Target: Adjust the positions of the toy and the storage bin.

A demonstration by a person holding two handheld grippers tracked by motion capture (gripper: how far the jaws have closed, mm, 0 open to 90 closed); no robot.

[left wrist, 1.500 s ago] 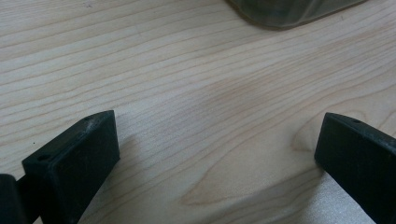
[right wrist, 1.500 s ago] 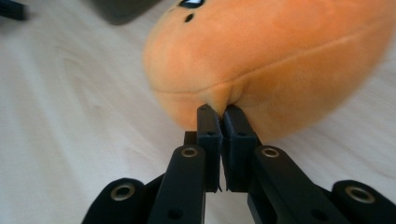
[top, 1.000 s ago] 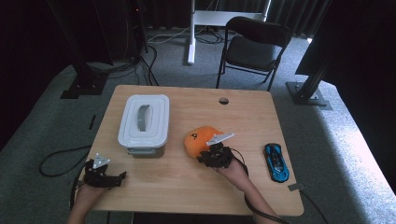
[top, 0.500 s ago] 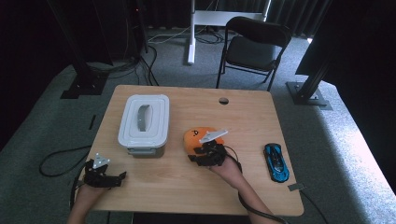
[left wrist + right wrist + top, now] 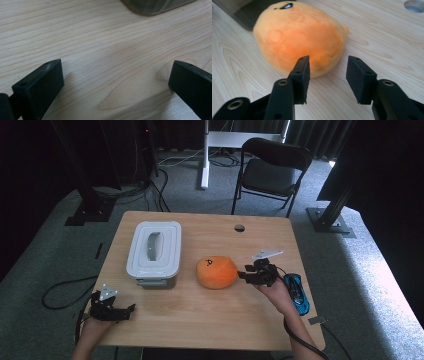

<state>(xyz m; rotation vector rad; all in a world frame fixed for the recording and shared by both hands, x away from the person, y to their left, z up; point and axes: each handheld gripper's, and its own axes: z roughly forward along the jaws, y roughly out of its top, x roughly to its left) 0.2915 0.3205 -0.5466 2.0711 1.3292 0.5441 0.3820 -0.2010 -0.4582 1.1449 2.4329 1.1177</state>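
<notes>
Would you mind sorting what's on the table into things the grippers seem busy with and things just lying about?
Seemingly in play:
- orange plush toy, just ahead of the right gripper, jaws open
- lidded white container, possibly its destination

Lying about:
- blue toy car
- left gripper, open over bare table

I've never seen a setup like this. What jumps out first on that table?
The bright orange plush toy in the middle of the wooden table draws the eye at once, with the right gripper open just beside it. To its left sits a white lidded box, and a small blue toy car lies near the table's right edge. The left gripper rests open at the near left corner.
</notes>
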